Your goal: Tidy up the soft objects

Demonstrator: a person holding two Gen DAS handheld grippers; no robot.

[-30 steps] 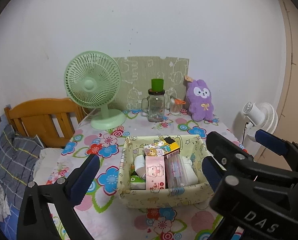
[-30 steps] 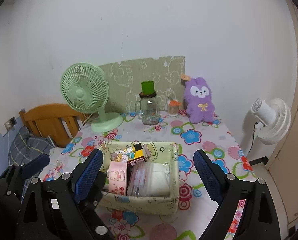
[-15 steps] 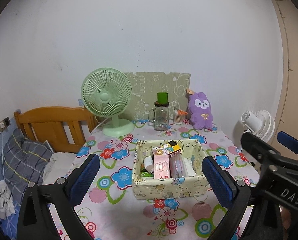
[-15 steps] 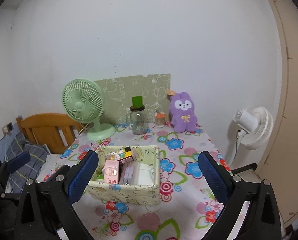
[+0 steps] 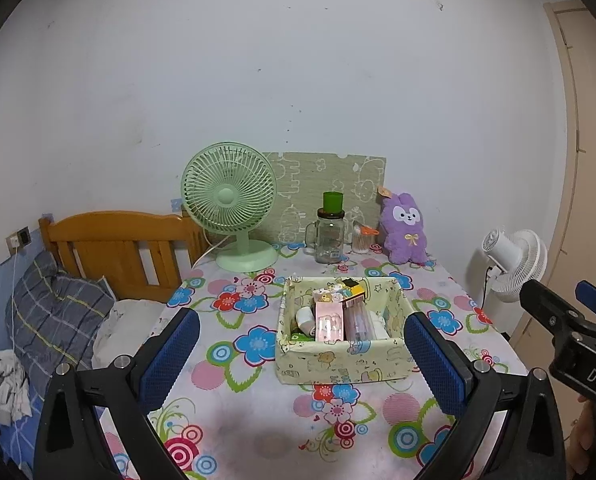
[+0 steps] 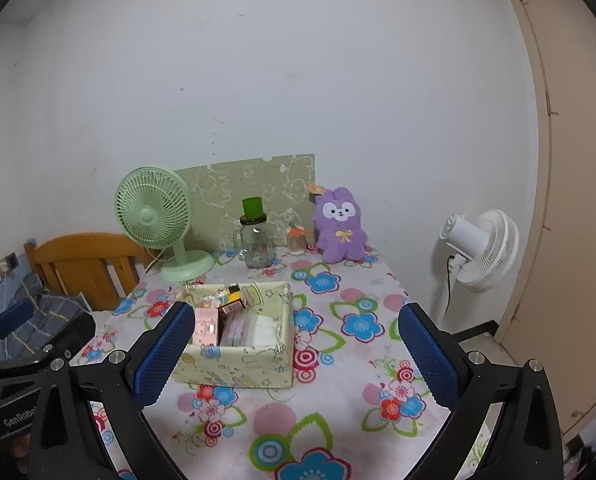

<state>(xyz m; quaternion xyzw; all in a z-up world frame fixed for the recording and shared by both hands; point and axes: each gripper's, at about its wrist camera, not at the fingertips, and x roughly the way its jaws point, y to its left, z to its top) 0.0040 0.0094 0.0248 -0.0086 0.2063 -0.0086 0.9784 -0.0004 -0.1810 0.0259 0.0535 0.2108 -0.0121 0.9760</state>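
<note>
Left wrist view: left tongs [image 5: 298, 358] are held spread, nothing between them. The fabric basket [image 5: 340, 364] is seen beyond them on the bench [image 5: 237, 412]; the purple plush [image 5: 404, 229] is propped at the far edge.

Right wrist view: right tongs [image 6: 295, 354], just opened further, are spread and empty. The basket [image 6: 237, 368] is seen past the left pad [image 6: 161, 356]; the plush [image 6: 340, 226] is well beyond.

1. A table [image 5: 225, 408] under a flowered cloth carries everything.
2. Mid-table sits a fabric basket [image 5: 338, 364], packed with small boxes and packets.
3. Along the back edge: a green desk fan [image 5: 229, 200], a glass jar [image 5: 330, 236] with a green cap, a small cup [image 5: 362, 240], possibly of toothpicks, and a purple plush bunny [image 5: 404, 229].
</note>
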